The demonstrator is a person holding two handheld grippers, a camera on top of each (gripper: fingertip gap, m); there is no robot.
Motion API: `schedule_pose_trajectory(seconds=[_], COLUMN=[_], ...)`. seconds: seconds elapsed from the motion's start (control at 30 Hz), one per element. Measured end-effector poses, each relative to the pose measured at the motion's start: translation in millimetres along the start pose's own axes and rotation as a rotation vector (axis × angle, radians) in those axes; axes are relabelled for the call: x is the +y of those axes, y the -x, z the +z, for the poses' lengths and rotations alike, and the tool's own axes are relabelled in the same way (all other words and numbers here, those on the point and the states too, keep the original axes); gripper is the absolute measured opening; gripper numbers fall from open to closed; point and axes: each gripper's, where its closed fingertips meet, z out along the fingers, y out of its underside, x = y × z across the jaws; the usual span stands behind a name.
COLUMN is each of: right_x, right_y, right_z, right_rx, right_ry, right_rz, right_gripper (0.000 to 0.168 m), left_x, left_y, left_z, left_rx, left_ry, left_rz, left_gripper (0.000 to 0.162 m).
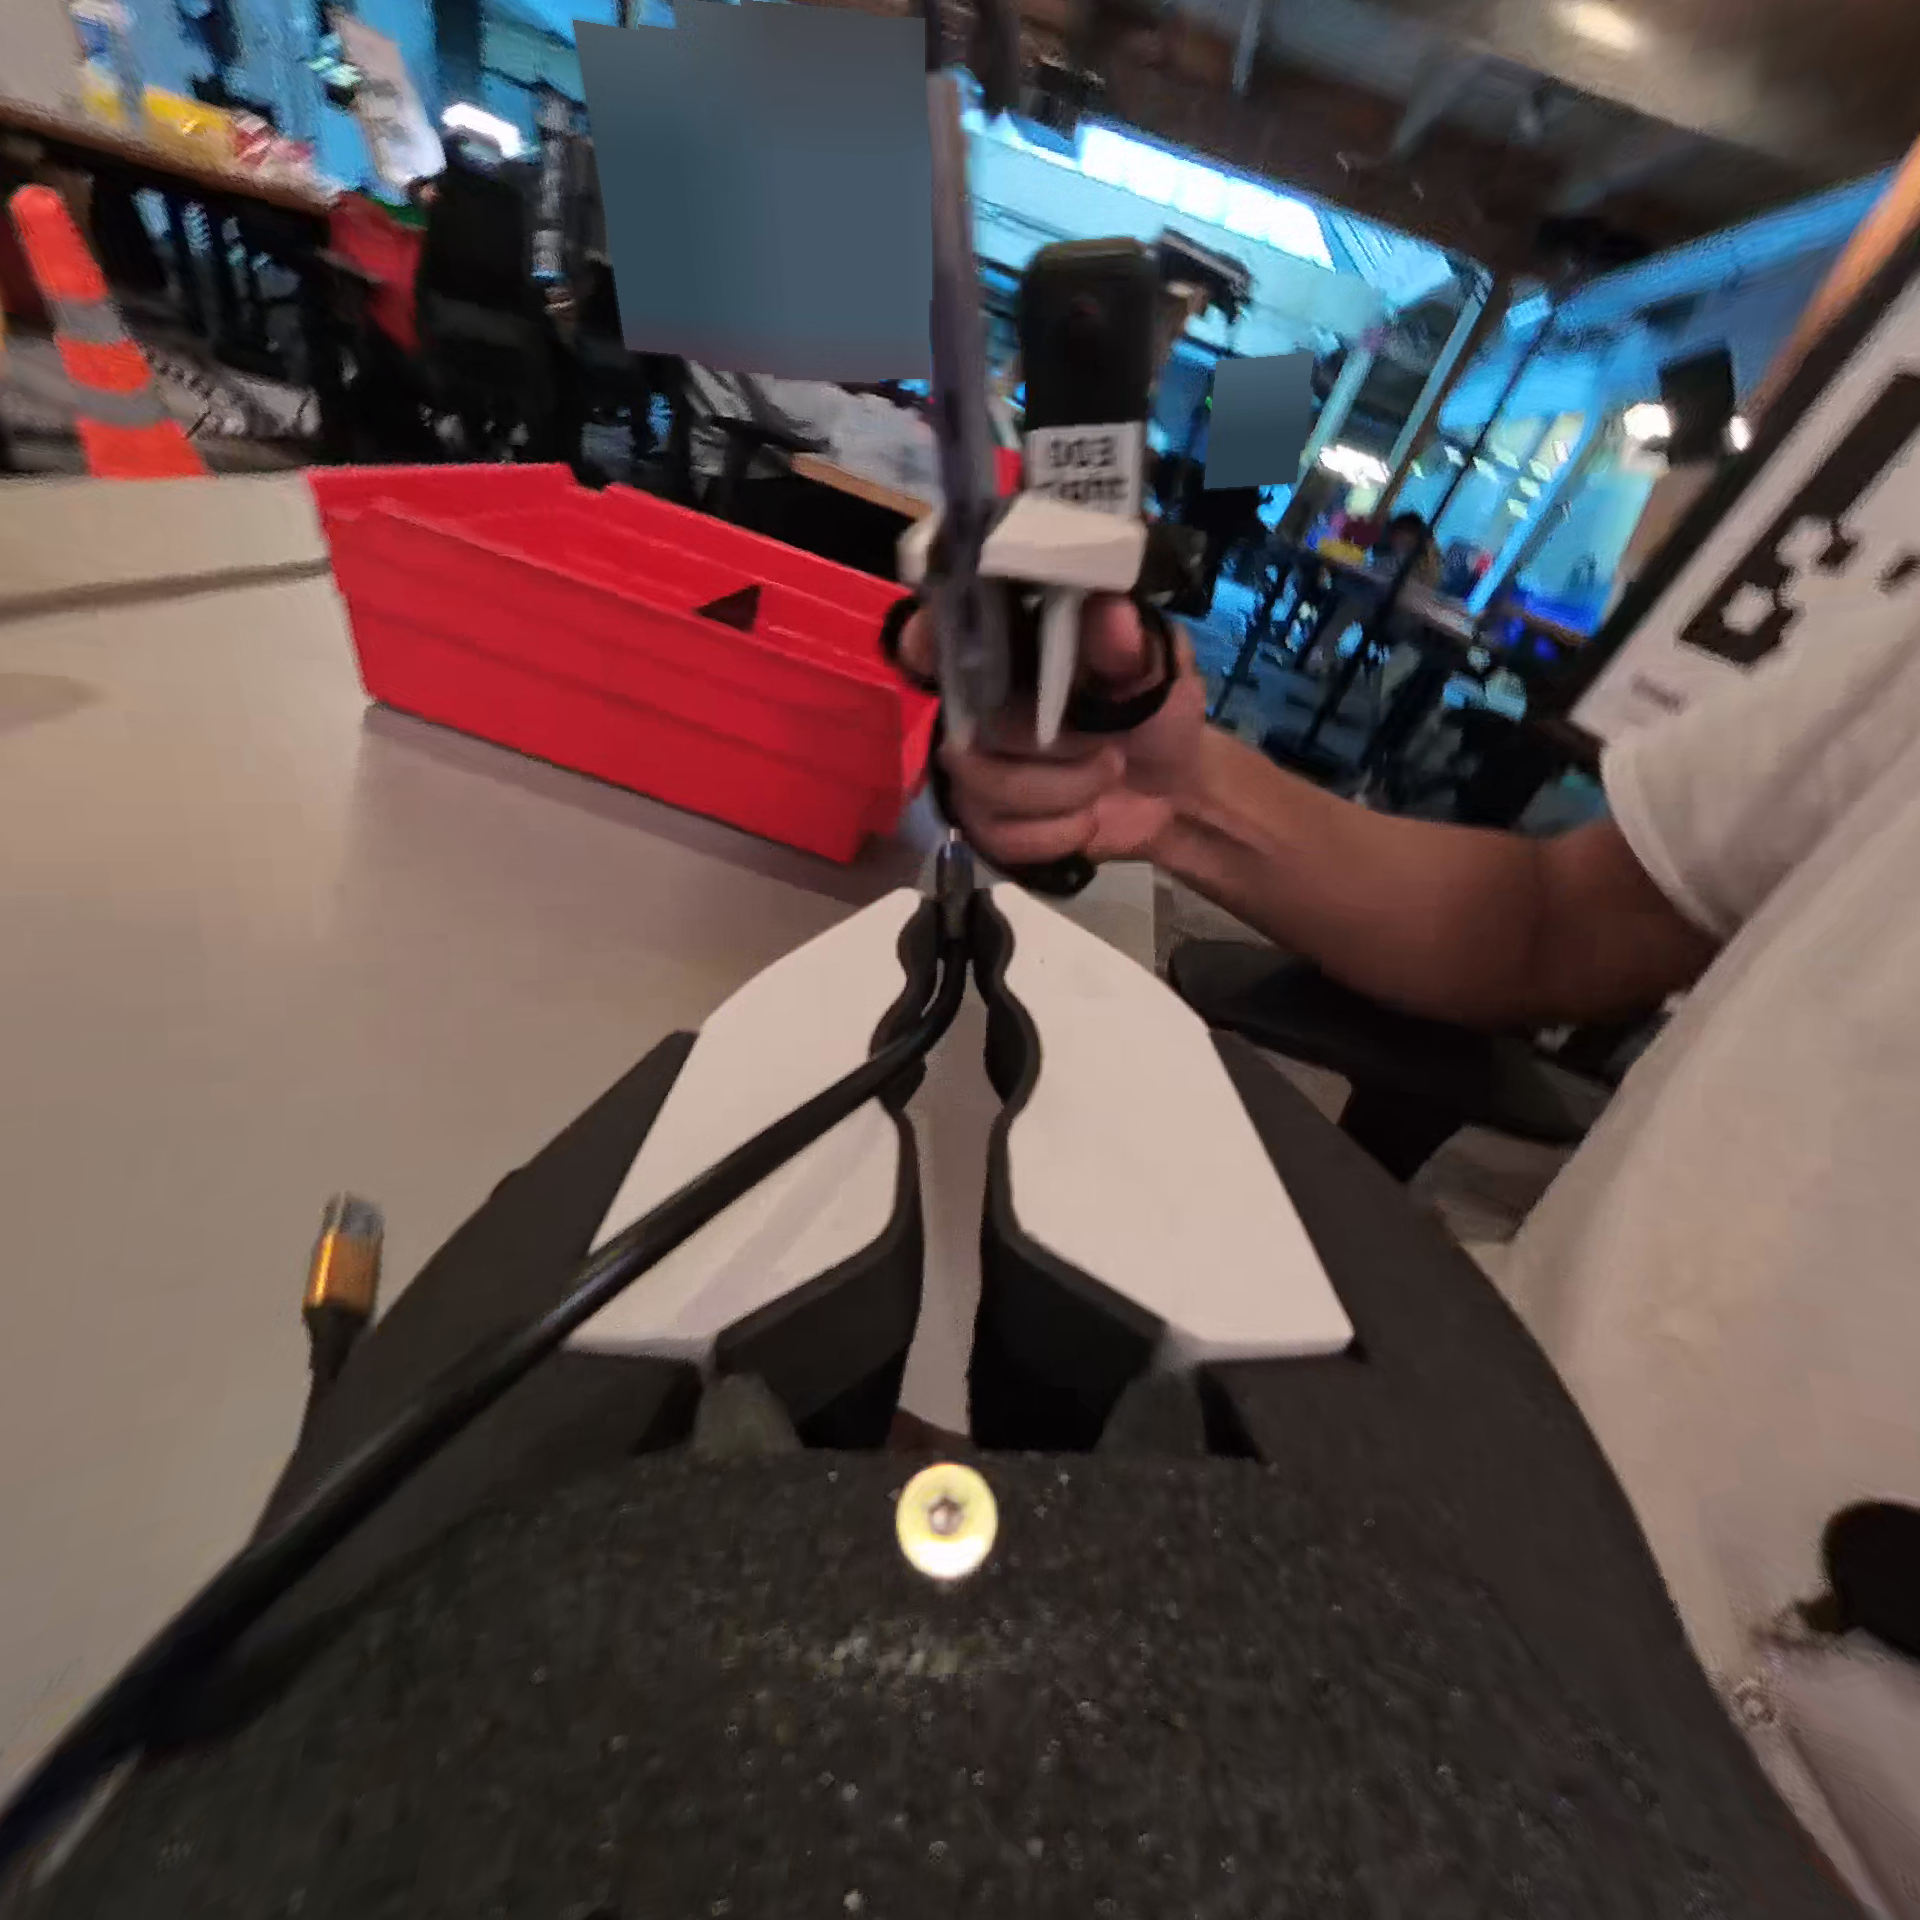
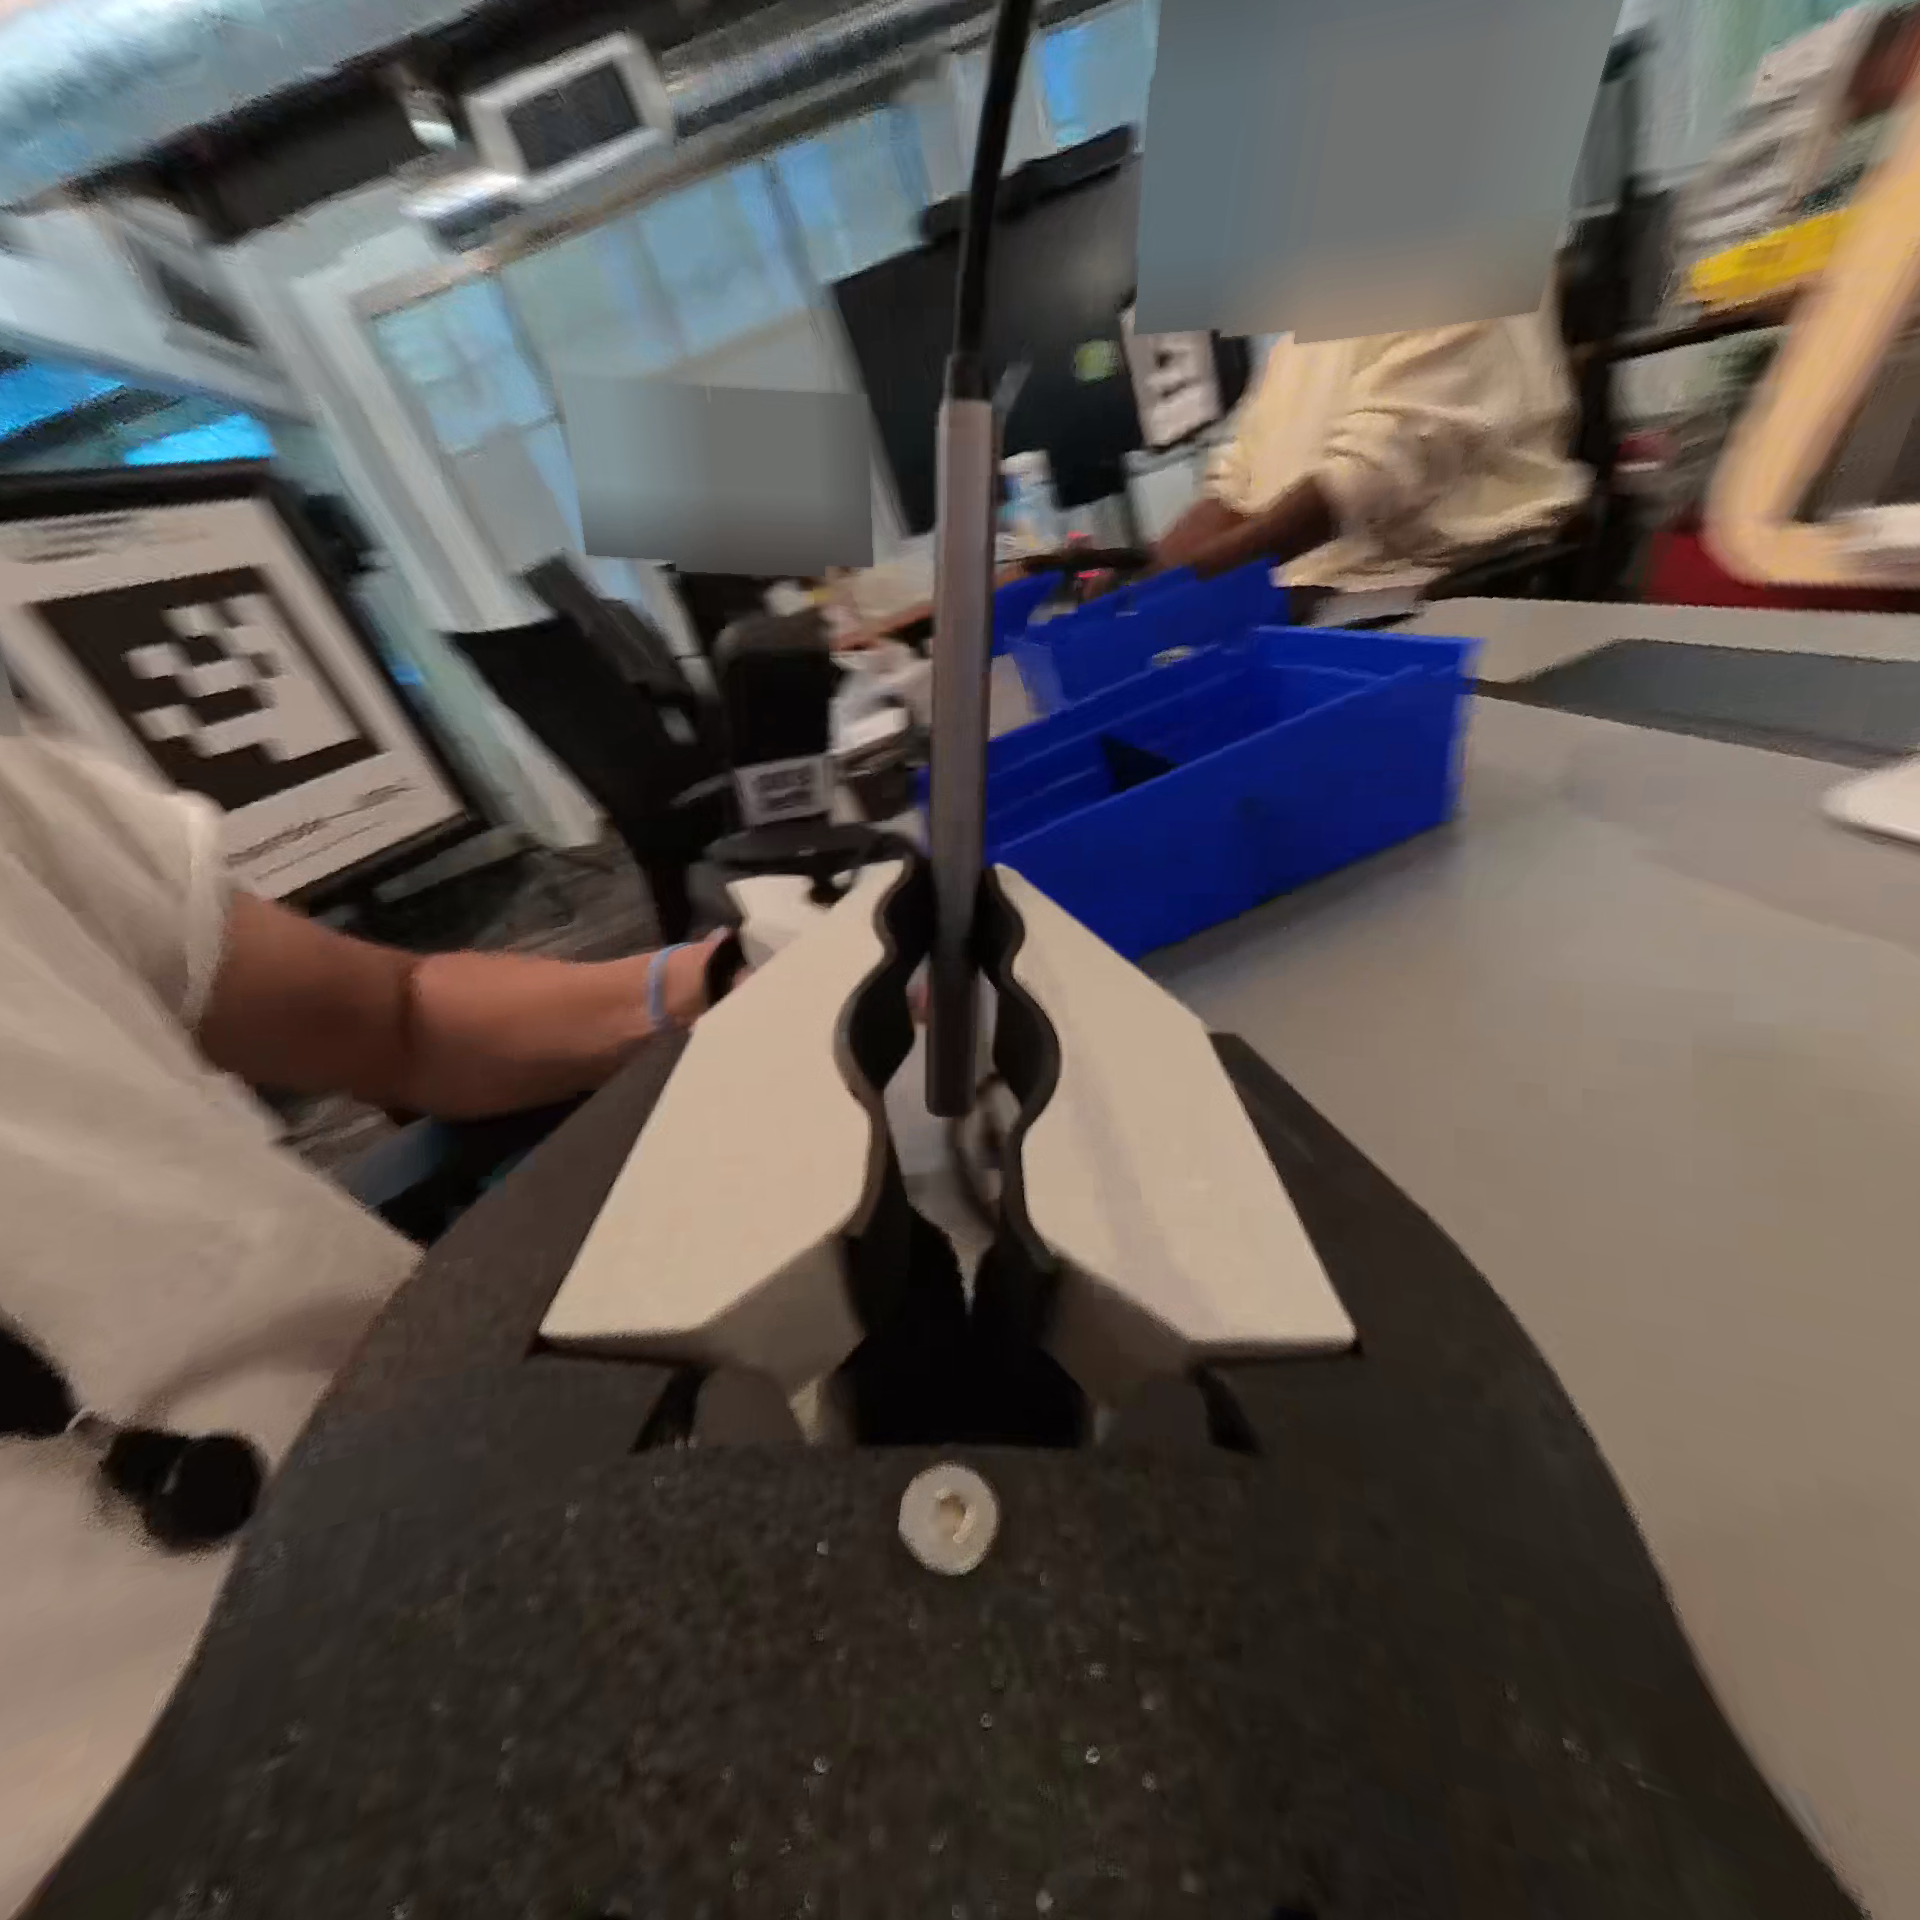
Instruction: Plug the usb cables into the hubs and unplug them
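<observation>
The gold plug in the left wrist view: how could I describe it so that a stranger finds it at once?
Start at the grey table with the red bin. Come down to the near left edge, beside the left tool, shut on a black cable. The plug is the small gold metal piece hanging there, the only gold thing nearby.

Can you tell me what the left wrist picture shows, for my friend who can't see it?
The left gripper pinches a black cable over a grey table. Ahead, a hand holds the right gripper upright, beside a red bin.
</observation>
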Motion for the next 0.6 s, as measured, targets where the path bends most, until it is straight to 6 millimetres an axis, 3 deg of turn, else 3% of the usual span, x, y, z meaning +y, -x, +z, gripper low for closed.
schedule_pose_trajectory(seconds=[0.1,0.3,0.47,0.6], right_x=[-15,-57,-61,-48], right_y=[-25,-91,-142,-202], right_z=[-36,-150,-222,-266], right_rx=[0.198,0.739,0.938,1.014], right_ry=[0.150,0.422,0.690,0.993], right_rz=[-0.081,-0.417,-0.460,-0.502], right_gripper=[0.007,0.007,0.007,0.007], left_x=[16,33,55,50], left_y=[7,-12,-13,-9], left_z=[-4,13,17,18], left_rx=[-0.040,-0.011,0.017,-0.006], left_ry=[0.071,0.148,0.229,0.206], left_rz=[-0.009,0.046,0.023,0.009], left_gripper=[0.006,0.006,0.006,0.006])
